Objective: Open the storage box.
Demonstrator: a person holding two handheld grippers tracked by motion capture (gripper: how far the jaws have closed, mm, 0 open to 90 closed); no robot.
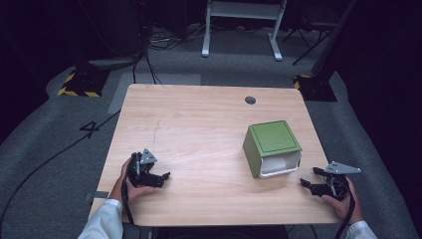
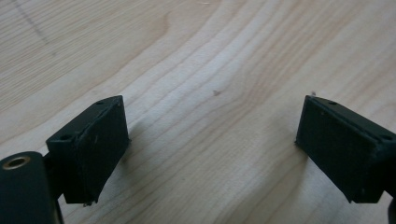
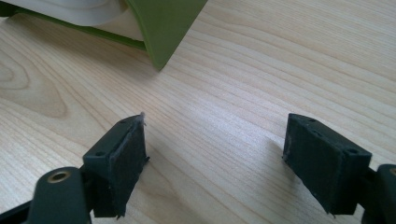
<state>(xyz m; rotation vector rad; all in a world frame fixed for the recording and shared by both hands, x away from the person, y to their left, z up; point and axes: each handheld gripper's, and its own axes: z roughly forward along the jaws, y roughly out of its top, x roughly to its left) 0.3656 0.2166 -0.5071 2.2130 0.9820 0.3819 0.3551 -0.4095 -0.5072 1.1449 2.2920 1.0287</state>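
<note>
A green box with a white inner drawer [image 1: 272, 148] lies on the wooden table [image 1: 199, 124], right of centre, its white opening facing the near edge. My right gripper [image 1: 311, 177] rests at the table's near right corner, just right of the box, open with nothing between its jaws. In the right gripper view the box's green corner [image 3: 163, 32] sits beyond the open gripper [image 3: 215, 154], apart from it. My left gripper [image 1: 160, 178] rests near the front left of the table, open and empty. Bare wood lies between its jaws in the left gripper view [image 2: 212, 135].
A dark round cable hole [image 1: 250, 100] marks the table's far edge. Beyond the table stand a white desk frame [image 1: 241, 25], black stands with yellow-striped bases [image 1: 79, 84] and cables on grey carpet. Bare wood spans the table's middle and left.
</note>
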